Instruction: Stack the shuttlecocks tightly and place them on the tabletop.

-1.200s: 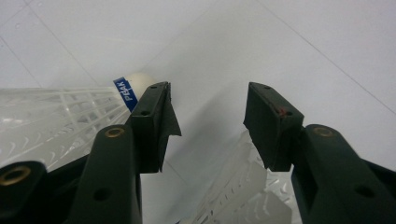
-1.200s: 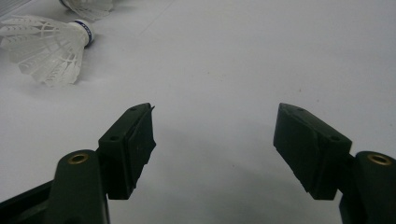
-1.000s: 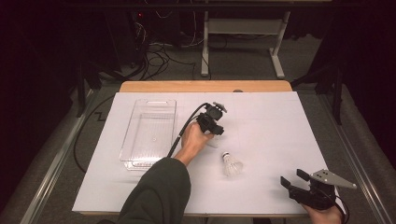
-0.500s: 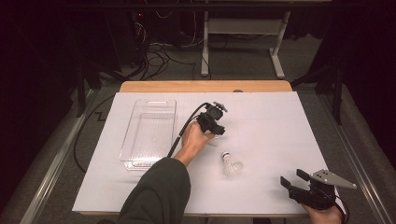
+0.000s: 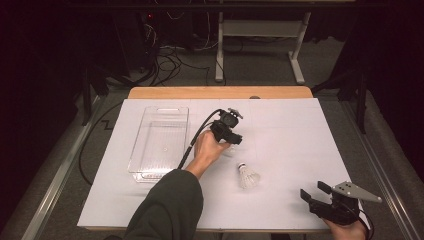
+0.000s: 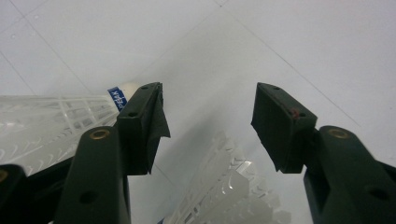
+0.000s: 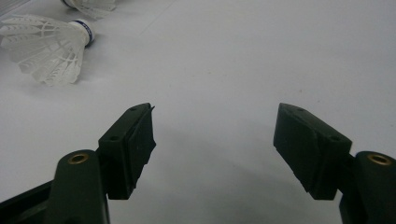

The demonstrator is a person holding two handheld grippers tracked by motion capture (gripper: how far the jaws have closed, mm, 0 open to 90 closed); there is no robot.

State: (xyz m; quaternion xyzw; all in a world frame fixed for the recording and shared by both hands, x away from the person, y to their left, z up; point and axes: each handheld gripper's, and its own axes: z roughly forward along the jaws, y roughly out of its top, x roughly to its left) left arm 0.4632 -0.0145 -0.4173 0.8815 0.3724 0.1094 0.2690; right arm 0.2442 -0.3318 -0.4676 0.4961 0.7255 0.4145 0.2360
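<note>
A person's hand holds my left gripper [image 5: 231, 137] over the middle of the white table, pointing down. In the left gripper view my left gripper [image 6: 210, 100] is open and its jaws have just been opening. A white shuttlecock [image 6: 224, 186] lies blurred low between them, with neither pad on it. A second shuttlecock [image 6: 51, 121] with a blue band lies behind the left jaw. In the high view one shuttlecock [image 5: 247, 176] lies on the table right of the hand. My right gripper [image 5: 314, 190] rests open at the front right, and the right gripper view shows my right gripper [image 7: 215, 112] holding nothing.
A clear plastic tray [image 5: 137, 165] stands left of the hand, with the left gripper's cable running beside it. The table is covered in white paper [image 5: 300, 145]. In the right gripper view two shuttlecocks [image 7: 46, 46] [image 7: 91, 4] lie far off at the upper left.
</note>
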